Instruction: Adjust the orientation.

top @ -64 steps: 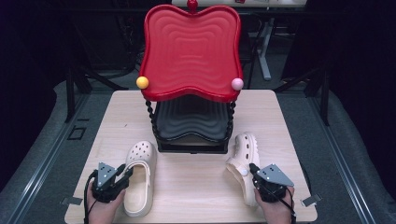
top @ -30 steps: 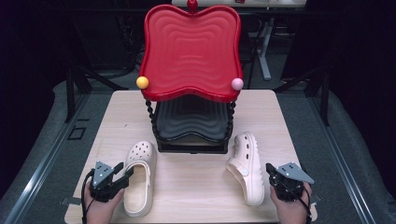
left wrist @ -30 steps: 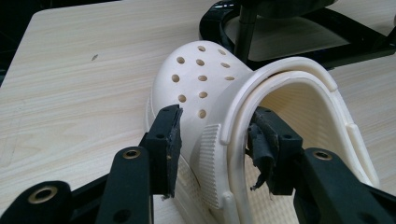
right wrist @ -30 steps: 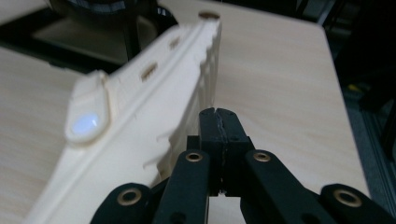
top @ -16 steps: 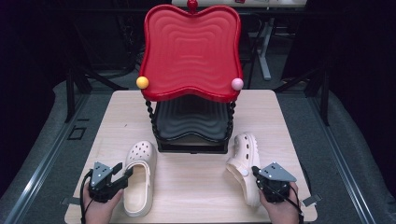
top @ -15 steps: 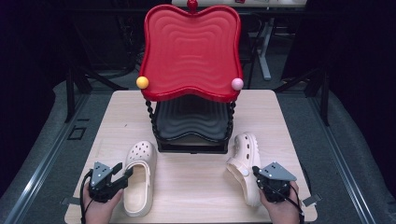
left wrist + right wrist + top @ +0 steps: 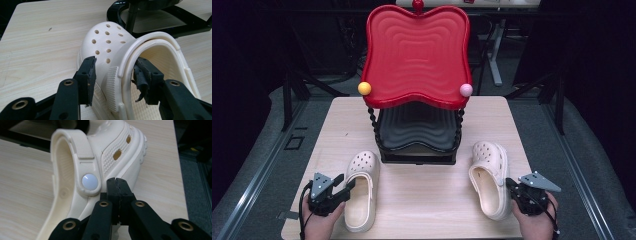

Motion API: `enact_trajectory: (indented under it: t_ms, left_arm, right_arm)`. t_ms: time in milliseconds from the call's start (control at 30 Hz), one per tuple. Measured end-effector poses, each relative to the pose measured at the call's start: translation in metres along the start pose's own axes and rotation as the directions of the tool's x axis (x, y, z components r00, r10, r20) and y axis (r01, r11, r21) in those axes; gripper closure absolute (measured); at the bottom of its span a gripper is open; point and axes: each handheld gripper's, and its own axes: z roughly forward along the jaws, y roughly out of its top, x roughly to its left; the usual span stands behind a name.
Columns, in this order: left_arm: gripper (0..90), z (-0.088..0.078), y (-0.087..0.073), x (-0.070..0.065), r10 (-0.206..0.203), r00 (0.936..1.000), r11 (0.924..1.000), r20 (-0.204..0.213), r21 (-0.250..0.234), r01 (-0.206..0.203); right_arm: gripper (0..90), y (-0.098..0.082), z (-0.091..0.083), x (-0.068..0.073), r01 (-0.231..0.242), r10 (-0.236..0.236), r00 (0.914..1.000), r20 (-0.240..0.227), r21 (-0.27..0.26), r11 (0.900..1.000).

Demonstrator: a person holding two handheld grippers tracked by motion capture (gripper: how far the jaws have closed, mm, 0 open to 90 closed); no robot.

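A: Start with the left clog (image 7: 361, 189). From the high view it lies low and left of centre on the worktop (image 7: 422, 200), toe toward the black base (image 7: 417, 150) of the red two-tier stand (image 7: 417, 55).

B: The left gripper view adds what the high view cannot: the clog's side wall (image 7: 117, 82) stands between the two jaws of the left claw (image 7: 115, 80). One pad sits outside against the ribbed flank, the other inside the opening under the heel strap (image 7: 152, 42). Whether they press on it, I cannot tell.

A: So that claw is spread wide around the wall. Its jaws have just been opening a little, with the wall between them.

B: Yes. From above, that left claw (image 7: 343, 186) sits at the clog's left edge, near the heel.

A: And the right clog (image 7: 489, 177)?

B: Lower right in the high view, toe also toward the stand. The right claw (image 7: 512, 186) is just beside its outer edge, near the heel.

A: The right gripper view shows the detail: the right claw (image 7: 116, 182) has its jaws pressed together with nothing between them, tips in front of the clog's side, just right of the white strap rivet (image 7: 89, 181).

B: Touching the clog?

A: Very close; I cannot tell contact.
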Motion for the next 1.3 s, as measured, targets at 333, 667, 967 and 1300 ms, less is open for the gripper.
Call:
enact_trajectory:
  t_ms: [333,667,967,1300]
  left_arm:
    - [53.1,0.000,0.001,0.002,0.000,1.0000,1.0000,0.006,0.006,0.000]
    - [52.9,-0.001,0.001,0.001,0.000,1.0000,1.0000,0.005,0.006,0.000]
    - [52.8,-0.001,0.000,0.002,-0.010,0.9999,1.0000,0.013,-0.002,0.010]
    - [52.9,-0.001,0.000,0.001,-0.007,0.9999,1.0000,0.010,-0.002,0.007]
  right_arm:
    - [90.0,-0.027,0.033,-0.035,-0.173,0.179,0.9836,-0.024,0.148,0.974]
    - [83.5,-0.007,0.002,-0.013,-0.117,0.116,0.9931,-0.015,-0.107,0.987]
    - [60.3,-0.005,0.020,0.004,-0.026,0.034,0.9920,0.121,-0.070,0.997]
    - [74.2,-0.004,0.030,0.004,-0.052,0.056,0.9923,0.110,-0.036,0.998]
